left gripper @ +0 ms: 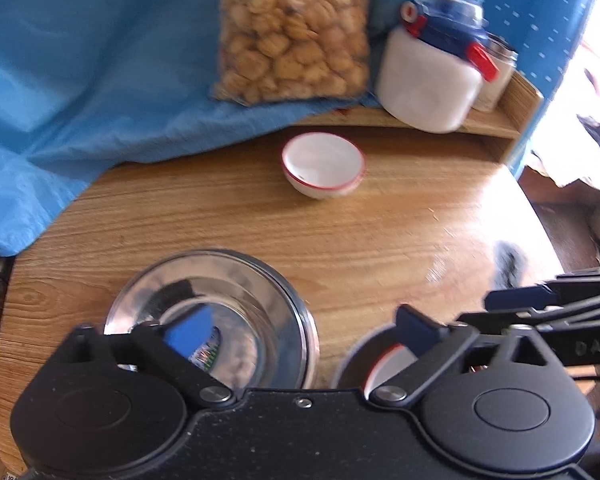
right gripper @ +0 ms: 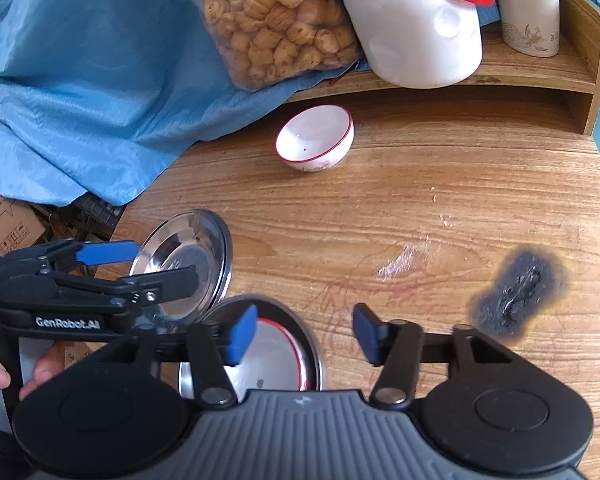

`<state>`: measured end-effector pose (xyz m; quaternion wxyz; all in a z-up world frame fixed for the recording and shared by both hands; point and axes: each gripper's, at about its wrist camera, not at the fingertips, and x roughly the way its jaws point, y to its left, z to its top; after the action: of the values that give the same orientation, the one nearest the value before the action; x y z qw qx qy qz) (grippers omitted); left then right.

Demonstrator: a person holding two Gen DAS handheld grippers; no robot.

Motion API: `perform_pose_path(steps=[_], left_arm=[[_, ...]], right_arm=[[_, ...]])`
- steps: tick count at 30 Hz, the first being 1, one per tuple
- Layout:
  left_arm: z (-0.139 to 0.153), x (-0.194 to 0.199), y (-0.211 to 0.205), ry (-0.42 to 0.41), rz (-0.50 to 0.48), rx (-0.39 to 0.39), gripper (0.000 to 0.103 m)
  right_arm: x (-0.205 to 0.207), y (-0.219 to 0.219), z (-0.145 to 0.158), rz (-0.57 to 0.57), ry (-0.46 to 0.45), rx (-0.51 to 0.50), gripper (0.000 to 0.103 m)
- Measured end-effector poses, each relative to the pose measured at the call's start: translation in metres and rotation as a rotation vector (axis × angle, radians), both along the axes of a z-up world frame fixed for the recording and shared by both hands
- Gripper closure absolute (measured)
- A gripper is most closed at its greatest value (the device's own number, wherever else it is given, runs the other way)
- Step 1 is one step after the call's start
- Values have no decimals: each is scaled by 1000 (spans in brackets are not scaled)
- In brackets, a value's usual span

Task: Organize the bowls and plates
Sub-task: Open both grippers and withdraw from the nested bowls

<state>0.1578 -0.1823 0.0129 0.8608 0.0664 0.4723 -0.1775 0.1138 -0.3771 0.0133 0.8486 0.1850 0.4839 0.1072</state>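
A red-rimmed white bowl stands at twelve o'clock on the wooden table. Nearer, the left gripper gapes empty over a steel plate. Only the right view shows the right gripper open, empty, beside a second steel plate holding a red-rimmed dish.

The worktop is wood-grain board, smooth, with a charred rough patch near right. The steel plate near left is polished, mirror-bright metal. The far bowl is glossy white ceramic with a red rim. Blue cloth at far left looks thin, creased, faintly shiny. The biscuit bag is clear plastic; the white jug matt plastic.
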Motion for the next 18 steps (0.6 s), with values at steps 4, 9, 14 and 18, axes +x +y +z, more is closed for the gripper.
perform_pose_path(steps=[4,9,14,18], left_arm=[[-1,12,2,2,33,20,1],[-5,24,2,15,66,49,1],[-10,32,-1,23,69,70,1],[-12,40,-2,32,68,77,1]], right_arm=[[5,-2,-1,-18,-4,-7,19],[10,-8,-6,-46,-5,8,6],[16,-15,-11,-79,3,15,1],[24,-18,-13,-108,10,4,0]])
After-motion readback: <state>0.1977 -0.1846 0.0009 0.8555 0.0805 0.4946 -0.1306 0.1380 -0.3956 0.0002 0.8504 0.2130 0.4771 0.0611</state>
